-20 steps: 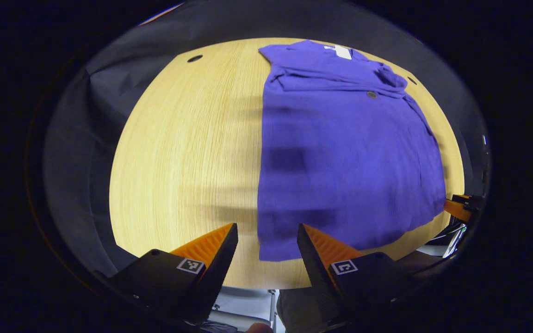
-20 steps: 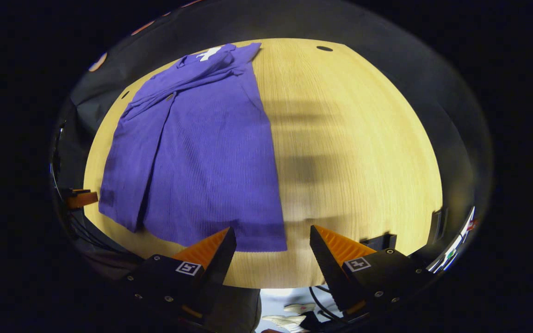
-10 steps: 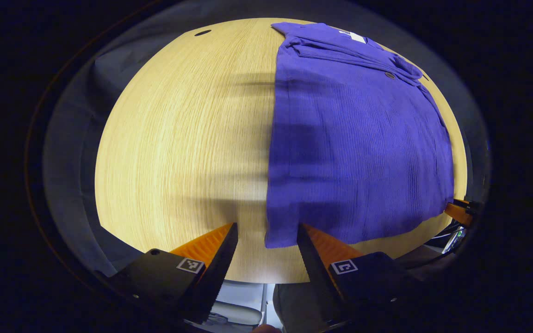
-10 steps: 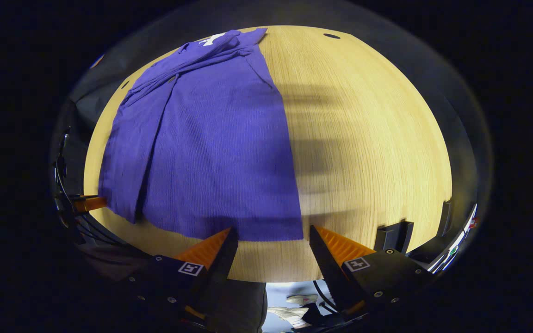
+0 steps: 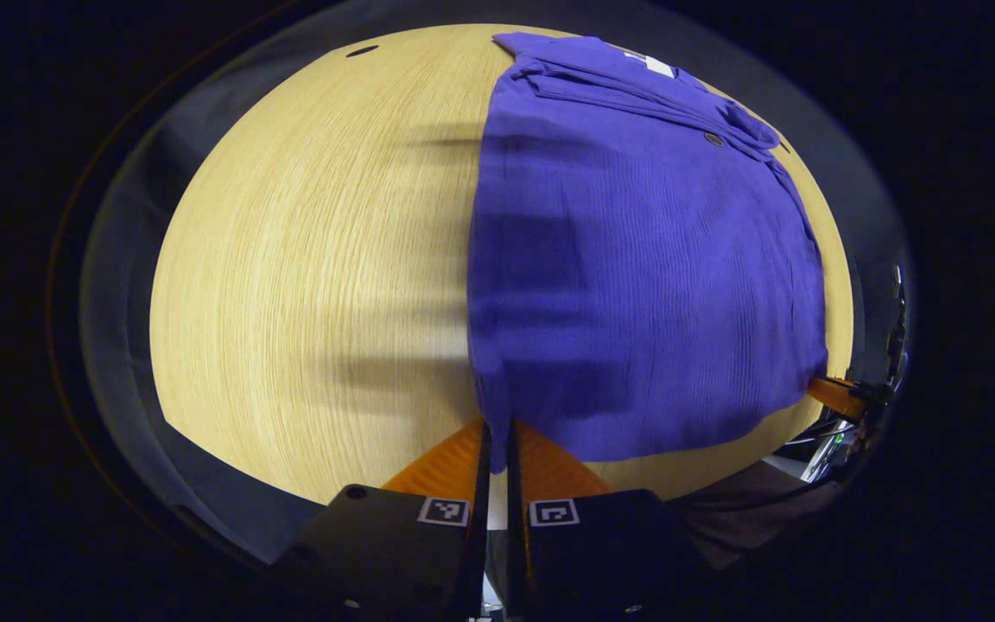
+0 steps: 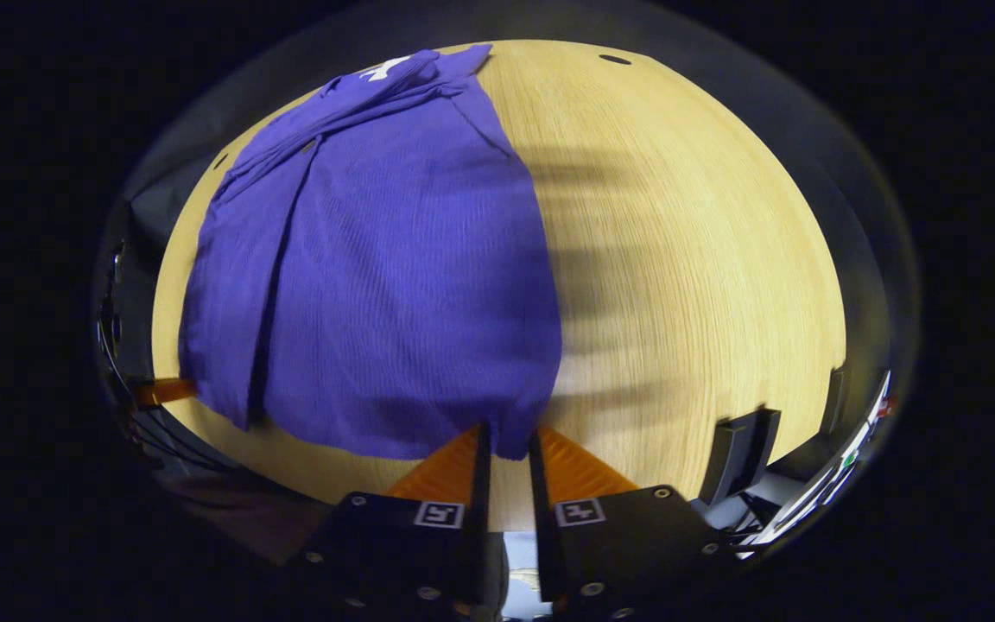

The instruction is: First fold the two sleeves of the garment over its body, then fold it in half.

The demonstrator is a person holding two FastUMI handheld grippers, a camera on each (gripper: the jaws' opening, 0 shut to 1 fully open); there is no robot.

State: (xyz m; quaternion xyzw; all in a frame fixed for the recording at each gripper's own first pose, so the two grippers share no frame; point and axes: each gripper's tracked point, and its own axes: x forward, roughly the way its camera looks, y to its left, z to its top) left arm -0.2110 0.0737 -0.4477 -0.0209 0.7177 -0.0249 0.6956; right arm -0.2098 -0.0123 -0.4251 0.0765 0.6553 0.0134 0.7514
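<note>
A purple garment [image 5: 636, 259] lies flat on the round wooden table [image 5: 307, 259], collar at the far side, both sleeves folded over its body. My left gripper [image 5: 496, 428] is shut on the near left corner of its hem. In the right gripper view the same garment [image 6: 394, 276] spreads to the left, and my right gripper [image 6: 506, 436] is shut on the near right corner of the hem. The other gripper's finger [image 5: 834, 396] peeks in at the right edge of the left gripper view, and at the left edge [image 6: 161, 391] of the right gripper view.
A small hole [image 6: 614, 60] marks the table's far side. A dark bracket [image 6: 744, 445] sits at the table's near right edge in the right gripper view. Bare wood lies to either side of the garment. Black cloth surrounds the table.
Both grippers moved forward to the hem corners and went from open to shut on the cloth. The corners are now pinched and slightly bunched.
</note>
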